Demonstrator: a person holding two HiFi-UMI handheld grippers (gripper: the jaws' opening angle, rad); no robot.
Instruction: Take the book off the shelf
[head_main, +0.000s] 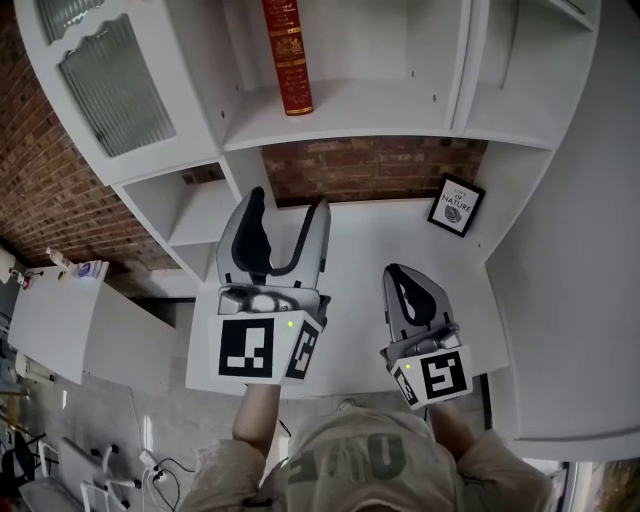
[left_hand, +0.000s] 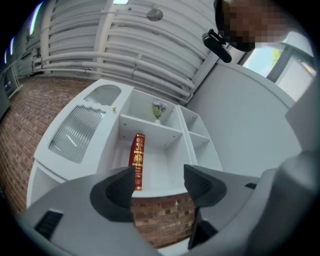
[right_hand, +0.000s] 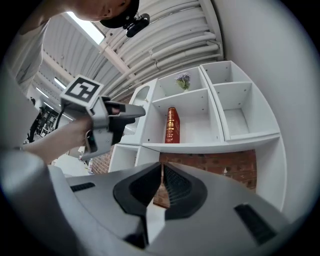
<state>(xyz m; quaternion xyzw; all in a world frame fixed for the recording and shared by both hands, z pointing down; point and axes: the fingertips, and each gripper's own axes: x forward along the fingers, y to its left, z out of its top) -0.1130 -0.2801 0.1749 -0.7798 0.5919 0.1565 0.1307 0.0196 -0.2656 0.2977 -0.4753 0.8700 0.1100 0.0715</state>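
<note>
The left hand-held gripper (head_main: 288, 205) is over the white table (head_main: 370, 240) with its jaws wide apart and nothing between them, and it points toward the shelf (head_main: 350, 115). The red book (head_main: 287, 55) stands upright on this shelf, in the left part of the compartment, well apart from both grippers. The right hand-held gripper (head_main: 397, 272) is nearer to the person, its jaws closed together and empty, and a small framed picture (head_main: 456, 206) stands at the back right of the table.
</note>
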